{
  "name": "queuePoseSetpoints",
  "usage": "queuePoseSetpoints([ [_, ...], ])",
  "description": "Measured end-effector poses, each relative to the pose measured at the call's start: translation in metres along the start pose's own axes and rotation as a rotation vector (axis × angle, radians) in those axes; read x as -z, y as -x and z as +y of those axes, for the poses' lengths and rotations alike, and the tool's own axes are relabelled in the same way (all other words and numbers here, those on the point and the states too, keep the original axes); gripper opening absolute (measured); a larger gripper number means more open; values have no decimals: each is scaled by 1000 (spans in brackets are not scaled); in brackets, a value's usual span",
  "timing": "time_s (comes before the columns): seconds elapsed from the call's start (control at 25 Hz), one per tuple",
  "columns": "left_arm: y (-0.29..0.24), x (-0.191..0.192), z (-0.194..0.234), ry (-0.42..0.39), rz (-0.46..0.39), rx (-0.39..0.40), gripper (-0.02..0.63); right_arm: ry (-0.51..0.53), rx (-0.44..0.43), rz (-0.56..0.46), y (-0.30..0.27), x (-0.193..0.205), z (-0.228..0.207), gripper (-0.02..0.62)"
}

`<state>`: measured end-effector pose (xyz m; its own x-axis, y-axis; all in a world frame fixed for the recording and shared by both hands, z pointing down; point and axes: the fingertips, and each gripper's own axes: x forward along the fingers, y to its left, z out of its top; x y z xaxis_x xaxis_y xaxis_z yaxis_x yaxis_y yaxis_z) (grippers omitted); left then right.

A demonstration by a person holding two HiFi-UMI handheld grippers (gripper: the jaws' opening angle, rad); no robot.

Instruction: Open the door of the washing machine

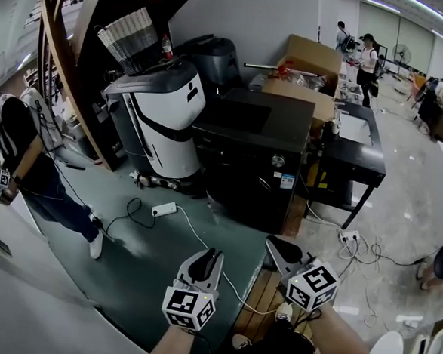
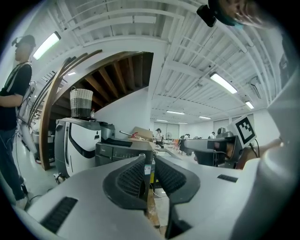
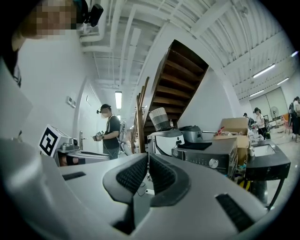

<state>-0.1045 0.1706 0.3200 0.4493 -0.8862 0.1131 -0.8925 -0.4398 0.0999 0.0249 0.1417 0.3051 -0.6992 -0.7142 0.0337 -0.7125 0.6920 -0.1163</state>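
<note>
The washing machine (image 1: pixel 246 148) is a black box-shaped unit with a round knob (image 1: pixel 278 160) on its front, standing in the middle of the head view. Both grippers hover low in that view, well short of the machine and touching nothing. My left gripper (image 1: pixel 210 256) points at it; in the left gripper view its jaws (image 2: pixel 150 161) stand a narrow slit apart with nothing between them, and the machine (image 2: pixel 119 152) shows just beyond. My right gripper (image 1: pixel 278 248) is shut and empty; past its jaws (image 3: pixel 148 159) the machine (image 3: pixel 206 157) lies to the right.
A white-and-black appliance (image 1: pixel 162 111) stands left of the machine, with cardboard boxes (image 1: pixel 309 65) behind and a black table (image 1: pixel 359 152) to the right. A power strip (image 1: pixel 164 208) and cables lie on the green floor. A person (image 1: pixel 26 159) stands at the left by slanted wooden stair beams (image 1: pixel 63 55).
</note>
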Motion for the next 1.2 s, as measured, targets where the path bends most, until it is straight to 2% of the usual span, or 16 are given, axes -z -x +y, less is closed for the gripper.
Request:
queuePoseSetpoints([
  [0.08,0,-2,0,-1,-5,6,104,10,-6,-10,0,-4,2,33],
  [0.12,-1,-4,-1,-3,-8,12,120,14,-6,-16,0,-5,2,68],
  [0.24,-5,-8,-3,-14,-18,27,164,19,7,-41,-1,-11,-3,118],
  [0.4,-12,-10,-1,-26,-21,30,219,25,20,-58,-6,-14,-12,141],
  [0.76,-36,-19,19,-54,-31,1,271,33,27,-73,-34,-16,-42,220],
  [1.2,-119,-19,44,-30,-48,-18,293,39,2,-41,-92,-6,-125,233],
])
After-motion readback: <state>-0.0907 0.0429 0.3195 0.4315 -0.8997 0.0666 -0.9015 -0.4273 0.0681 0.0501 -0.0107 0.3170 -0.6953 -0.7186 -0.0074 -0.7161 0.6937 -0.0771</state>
